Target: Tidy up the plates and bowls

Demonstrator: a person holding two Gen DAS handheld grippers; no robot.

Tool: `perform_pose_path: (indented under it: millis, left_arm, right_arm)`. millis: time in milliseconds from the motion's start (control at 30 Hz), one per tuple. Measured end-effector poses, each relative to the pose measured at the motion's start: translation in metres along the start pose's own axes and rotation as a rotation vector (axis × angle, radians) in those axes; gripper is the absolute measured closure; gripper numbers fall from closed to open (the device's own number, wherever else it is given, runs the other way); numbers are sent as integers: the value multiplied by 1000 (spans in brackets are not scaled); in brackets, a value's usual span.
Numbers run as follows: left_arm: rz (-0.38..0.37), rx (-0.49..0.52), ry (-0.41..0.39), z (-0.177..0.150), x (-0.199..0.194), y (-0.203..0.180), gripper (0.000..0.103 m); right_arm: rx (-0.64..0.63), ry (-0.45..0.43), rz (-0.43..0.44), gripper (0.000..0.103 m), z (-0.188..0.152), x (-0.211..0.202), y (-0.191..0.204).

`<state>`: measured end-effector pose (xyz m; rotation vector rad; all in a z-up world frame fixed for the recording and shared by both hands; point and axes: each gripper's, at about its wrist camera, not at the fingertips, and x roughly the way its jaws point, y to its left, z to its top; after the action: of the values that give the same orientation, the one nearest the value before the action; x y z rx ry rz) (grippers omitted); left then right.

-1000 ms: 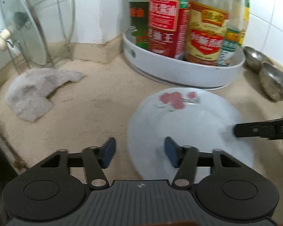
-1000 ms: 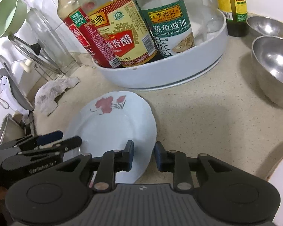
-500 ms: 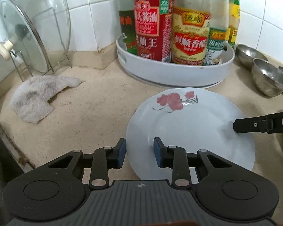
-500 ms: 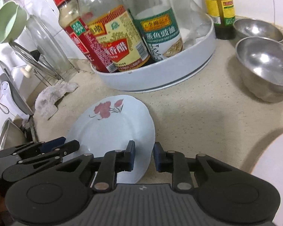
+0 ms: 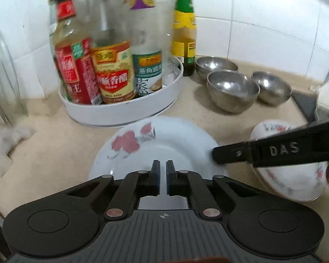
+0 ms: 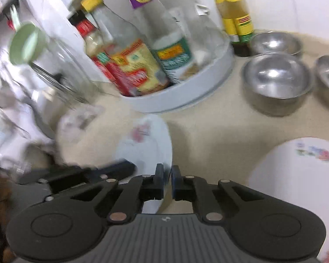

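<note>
At the near edge of the worktop [image 5: 54, 144], the flowered plate [image 5: 162, 146] is now clamped from two sides. The left gripper [image 5: 162, 176], whose fingers stood wide apart a second ago, is closed on the plate's near rim, and the right gripper [image 6: 167, 182] is pinched on its right rim. Compared with half a second ago the plate is seen raised and tilted, no longer lying flat, and both views are swung to the right, with motion blur in the right wrist view. A flowered bowl [image 5: 294, 175] is now brought into sight just right of the plate, and three steel bowls [image 5: 232, 89] are seen farther off, beside the white turntable [image 5: 120, 111] of sauce bottles. The lift is judged done; the plate is probably being carried rightward, toward the other crockery.
</note>
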<state>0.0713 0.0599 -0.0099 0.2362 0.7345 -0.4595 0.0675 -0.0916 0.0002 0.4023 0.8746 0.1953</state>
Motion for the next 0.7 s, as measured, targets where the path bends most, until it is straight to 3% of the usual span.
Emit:
perform_pose_path:
  millis: [67,167,300,400,533,700]
  left_arm:
    - [-58,-71,-17,-5,-6,13,92]
    - [29,-146,-51,-8,-19,39,87]
    - [79,-212,11,-21,-19,76,77]
    - [37,-257,68,-28,-4,91,77]
    - [-44,-279,89,-30,19,92,62]
    - [-94,-267,96,-30,37,90,56]
  right_arm:
    - [53,7,1,97,0,-2,-17]
    - [68,-6,-21,97,1,-5,-33]
    - [110,24,49,92,1,2,-34]
    - [84,47,36,84,0,17,-24]
    - [86,57,19,80,1,31,-21]
    - [116,18,-51,79,1,20,-32]
